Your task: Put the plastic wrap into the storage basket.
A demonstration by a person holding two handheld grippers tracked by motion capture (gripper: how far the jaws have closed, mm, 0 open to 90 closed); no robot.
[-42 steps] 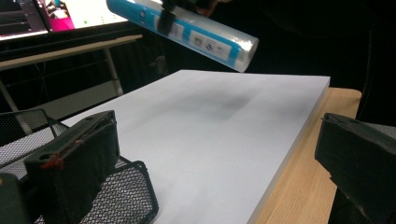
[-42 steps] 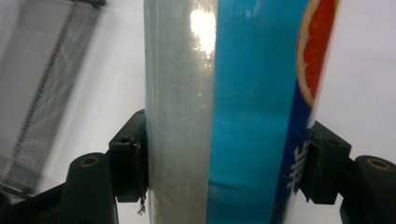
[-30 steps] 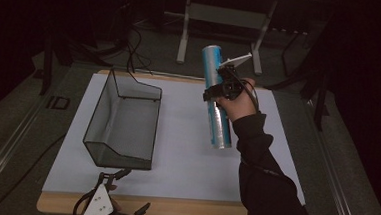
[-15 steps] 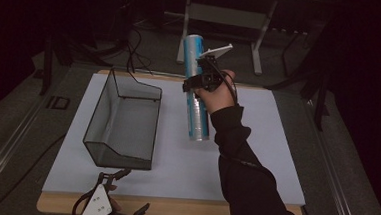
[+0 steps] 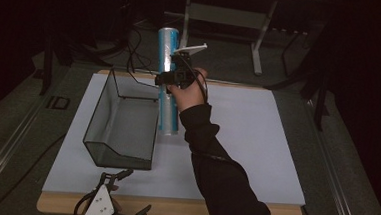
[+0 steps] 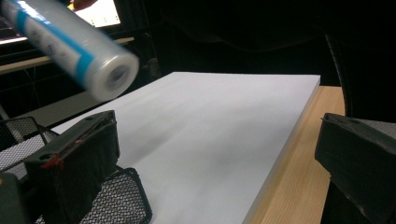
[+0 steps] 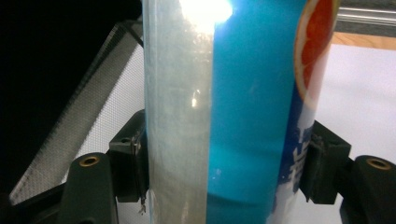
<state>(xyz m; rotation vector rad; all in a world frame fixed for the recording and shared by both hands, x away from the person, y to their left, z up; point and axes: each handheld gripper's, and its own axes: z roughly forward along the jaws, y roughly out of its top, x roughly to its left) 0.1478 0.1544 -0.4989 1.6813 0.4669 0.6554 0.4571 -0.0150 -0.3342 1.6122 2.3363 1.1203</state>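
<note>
Just beside basket (image 5: 122,121) rim: roll (image 5: 168,81)

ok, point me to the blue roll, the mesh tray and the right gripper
blue roll (image 5: 168,117), high view, lower stretch of the wrapped tube.
mesh tray (image 5: 97,113), high view, its left wall.
right gripper (image 7: 224,163), right gripper view, midway between the pads, shut on the roll.

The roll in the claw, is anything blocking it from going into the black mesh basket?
Nothing visible blocks it. The right claw holds the roll in the air just beside the mesh basket. The basket's near side wall is all that lies between, and the roll looks higher than it. The basket looks empty.
</note>
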